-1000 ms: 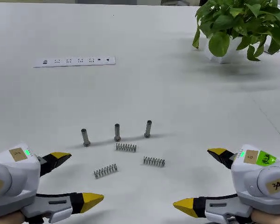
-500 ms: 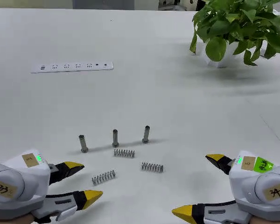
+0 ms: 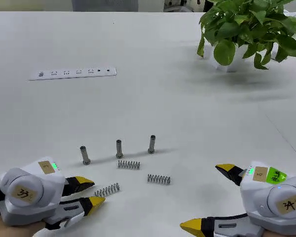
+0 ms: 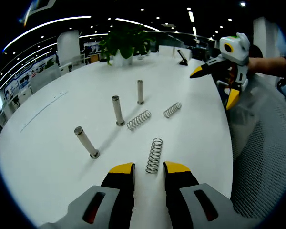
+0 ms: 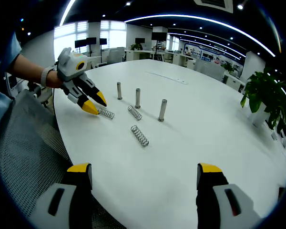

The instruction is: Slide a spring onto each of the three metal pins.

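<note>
White table (image 3: 187, 123): left hand-held gripper (image 3: 96, 191) beside spring (image 3: 107, 189)

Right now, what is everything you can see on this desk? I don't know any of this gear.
Table: one, white, under everything.
Pins: three, grey metal, upright in a row near the middle.
Springs: three, silver, lying flat in front of the pins, none on a pin.
Power strip: one, white, far left.
Plant: one, green in a white pot, far right.
Left gripper: one, white with yellow-tipped fingers, open, at the leftmost spring's near end.
Right gripper: one, same colours, open wide, low right, apart from the springs.
</note>
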{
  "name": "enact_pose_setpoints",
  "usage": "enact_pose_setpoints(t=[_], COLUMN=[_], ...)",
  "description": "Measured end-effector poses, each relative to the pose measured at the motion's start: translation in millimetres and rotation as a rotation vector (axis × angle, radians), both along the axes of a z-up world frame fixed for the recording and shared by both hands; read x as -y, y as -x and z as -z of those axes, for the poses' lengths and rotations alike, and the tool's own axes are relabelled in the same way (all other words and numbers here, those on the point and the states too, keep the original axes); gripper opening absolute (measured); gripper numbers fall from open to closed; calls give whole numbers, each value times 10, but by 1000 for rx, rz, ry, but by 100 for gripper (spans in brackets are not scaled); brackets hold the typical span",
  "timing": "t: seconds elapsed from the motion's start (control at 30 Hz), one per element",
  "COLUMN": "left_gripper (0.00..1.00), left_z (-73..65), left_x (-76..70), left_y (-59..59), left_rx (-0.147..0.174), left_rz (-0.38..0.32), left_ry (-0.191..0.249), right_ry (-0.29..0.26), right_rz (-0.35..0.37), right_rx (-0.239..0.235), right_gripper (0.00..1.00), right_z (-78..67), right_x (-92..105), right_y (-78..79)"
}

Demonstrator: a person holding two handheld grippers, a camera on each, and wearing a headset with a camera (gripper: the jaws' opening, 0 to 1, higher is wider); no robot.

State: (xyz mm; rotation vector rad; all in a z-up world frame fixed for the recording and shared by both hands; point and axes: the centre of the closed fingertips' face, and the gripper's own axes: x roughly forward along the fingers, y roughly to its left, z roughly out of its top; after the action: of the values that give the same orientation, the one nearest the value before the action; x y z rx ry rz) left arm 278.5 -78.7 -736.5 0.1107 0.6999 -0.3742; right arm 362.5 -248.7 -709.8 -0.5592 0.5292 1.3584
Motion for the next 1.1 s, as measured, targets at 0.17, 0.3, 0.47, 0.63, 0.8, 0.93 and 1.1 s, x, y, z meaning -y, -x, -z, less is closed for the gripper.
enact_pose_setpoints(t=[0.17,0.3,0.47,0.63,0.8,0.93,1.1], left_gripper=[21,20,15,13,12,11,10], left_z=[31,73,88,102,120,148,164], left_x=[15,31,23,18,-2,-47,-62], left_y=[-6,-5,-17,-19,-30,-36,-31], left_rx=[-40,-62,-90,-130,-186,-213,-219], left_rz=[37,69,59,64,61,60,53], left_ry=[-51,-85,-93,-109,-127,-136,-122], right_ry=[-1,-1,-6,-9,-12,-16,-24], right_rz=[2,2,8,6,7,2,-13], right_rx=[0,-1,3,3,3,0,-6], right_gripper=[92,92,92,92,92,92,92], right_z=[-5,-6,-11,-14,-24,-33,-51], right_x=[0,0,5,2,-4,-15,-38], right_y=[-1,-1,-25,-24,-23,-8,23])
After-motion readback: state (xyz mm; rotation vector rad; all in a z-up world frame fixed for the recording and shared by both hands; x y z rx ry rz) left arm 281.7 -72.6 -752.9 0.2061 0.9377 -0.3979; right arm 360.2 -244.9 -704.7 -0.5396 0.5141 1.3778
